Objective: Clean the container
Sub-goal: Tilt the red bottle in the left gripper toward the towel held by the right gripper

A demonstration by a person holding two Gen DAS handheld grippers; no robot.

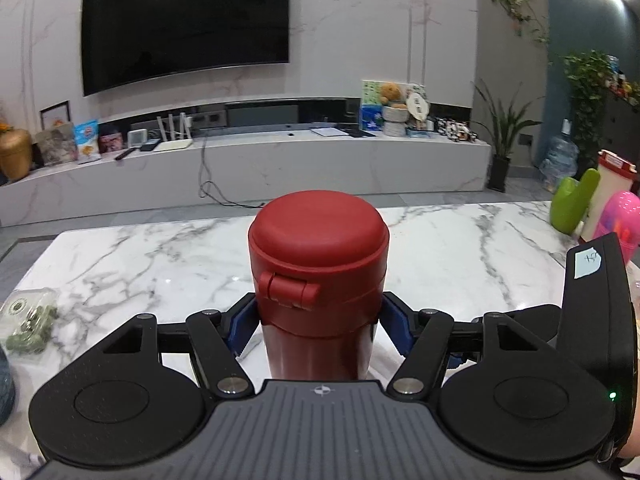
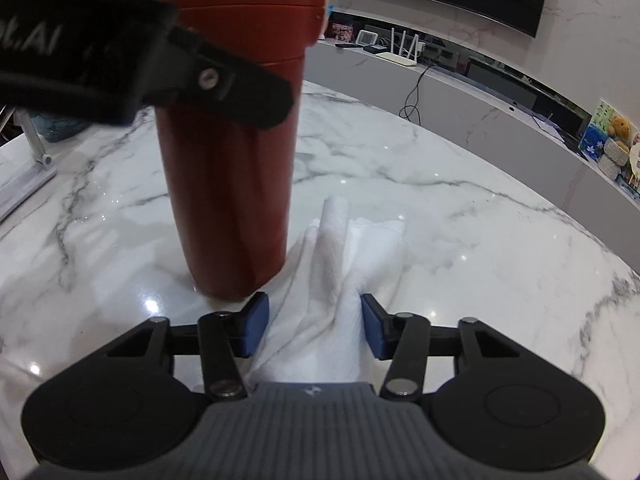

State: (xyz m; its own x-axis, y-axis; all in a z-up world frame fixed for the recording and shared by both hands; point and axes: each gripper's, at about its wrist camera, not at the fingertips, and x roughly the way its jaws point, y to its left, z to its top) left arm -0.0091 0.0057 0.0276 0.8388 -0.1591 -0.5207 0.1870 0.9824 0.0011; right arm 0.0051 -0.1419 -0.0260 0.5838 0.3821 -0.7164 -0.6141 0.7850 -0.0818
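A red flask [image 1: 318,280] with a closed flip lid stands upright on the white marble table [image 1: 140,264]. My left gripper [image 1: 318,322] is shut on the flask just below its lid, blue pads against both sides. The right wrist view shows the flask [image 2: 228,200] standing on the table with the left gripper's arm across its upper part. A white cloth [image 2: 332,280] lies bunched on the table just right of the flask's base. My right gripper [image 2: 314,326] straddles the cloth, its blue pads at both sides of it, jaws partly apart.
A clear plastic box of green bits [image 1: 28,320] lies at the table's left edge. A green object [image 1: 574,202], a white jug [image 1: 612,192] and a pink item [image 1: 620,216] stand at the right. A metal stand [image 2: 28,168] sits at the left. A TV console [image 1: 260,160] runs behind.
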